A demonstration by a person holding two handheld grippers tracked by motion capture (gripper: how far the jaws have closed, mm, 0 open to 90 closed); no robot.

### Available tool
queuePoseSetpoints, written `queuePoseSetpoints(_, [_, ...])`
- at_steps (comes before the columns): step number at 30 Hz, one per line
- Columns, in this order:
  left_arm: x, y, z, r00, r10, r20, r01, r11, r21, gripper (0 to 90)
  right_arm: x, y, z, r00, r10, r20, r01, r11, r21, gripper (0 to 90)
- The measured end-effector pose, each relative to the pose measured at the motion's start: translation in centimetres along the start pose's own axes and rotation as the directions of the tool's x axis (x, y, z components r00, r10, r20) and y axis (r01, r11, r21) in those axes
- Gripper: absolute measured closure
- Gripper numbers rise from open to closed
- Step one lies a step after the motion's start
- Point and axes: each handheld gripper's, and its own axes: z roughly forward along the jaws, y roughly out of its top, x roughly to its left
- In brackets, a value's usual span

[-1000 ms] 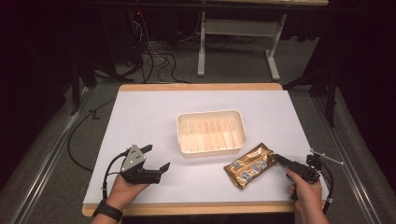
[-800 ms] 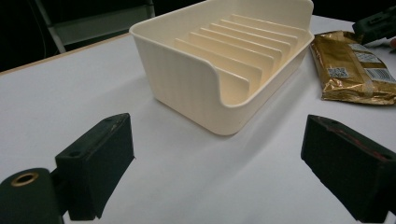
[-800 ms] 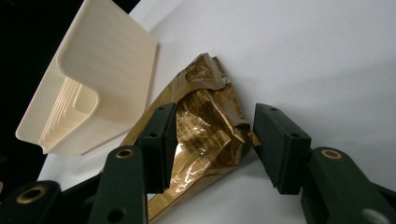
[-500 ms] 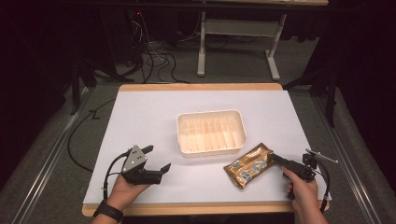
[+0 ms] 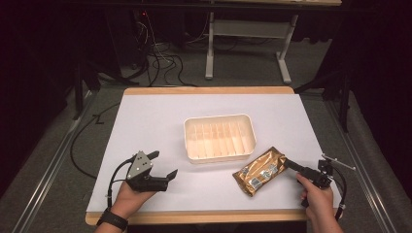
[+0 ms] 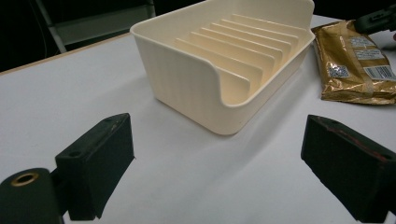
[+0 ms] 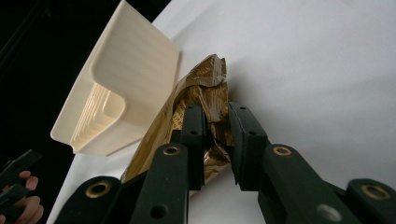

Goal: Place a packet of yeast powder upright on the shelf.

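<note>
A crinkled gold foil packet (image 5: pixel 259 171) lies flat on the white table, just right of the front of a cream ribbed tray (image 5: pixel 219 138). My right gripper (image 5: pixel 288 163) is at the packet's right end. In the right gripper view its jaws (image 7: pixel 215 112) are shut on the packet's (image 7: pixel 205 88) crumpled edge. My left gripper (image 5: pixel 165 163) rests at the front left, well apart from the tray. In the left gripper view it stands wide open (image 6: pixel 215 154) with nothing between the jaws, facing the tray (image 6: pixel 219 65) and the packet (image 6: pixel 355 60).
The tray has nothing in it and stands mid-table on the white surface (image 5: pixel 155 121). The table's wooden front edge (image 5: pixel 204 216) runs just behind both hands. Cables trail off the table's left side, with a dark floor and a metal stand behind.
Almost nothing differs. The right hand has shifted very slightly at the packet's end; the packet, tray and left gripper keep their places.
</note>
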Motion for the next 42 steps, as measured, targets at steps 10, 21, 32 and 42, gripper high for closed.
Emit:
queuePoseSetpoints(10, [-0.1,0.0,0.1,1.0000,0.005,0.005,-0.005,1.0000,0.004,9.8,0.5,0.4,-0.7,0.9988,-0.049,0.000,0.049,0.998,-0.046,74.3])
queuePoseSetpoints(21, [-0.1,0.0,0.1,1.0000,0.004,0.002,-0.004,1.0000,0.002,9.8,1.6,0.6,-1.0,0.9921,-0.125,-0.010,0.124,0.992,-0.034,89.8])
queuePoseSetpoints(32, [0.0,0.0,0.1,1.0000,0.008,0.002,-0.008,1.0000,0.004,9.9,4.0,0.9,-2.2,0.9748,-0.206,-0.086,0.197,0.975,-0.103,90.0])
queuePoseSetpoints(42, [0.0,0.0,0.1,1.0000,0.006,0.002,-0.006,1.0000,0.001,10.1,5.8,1.1,-3.2,0.9562,-0.258,-0.139,0.234,0.958,-0.165,90.0])
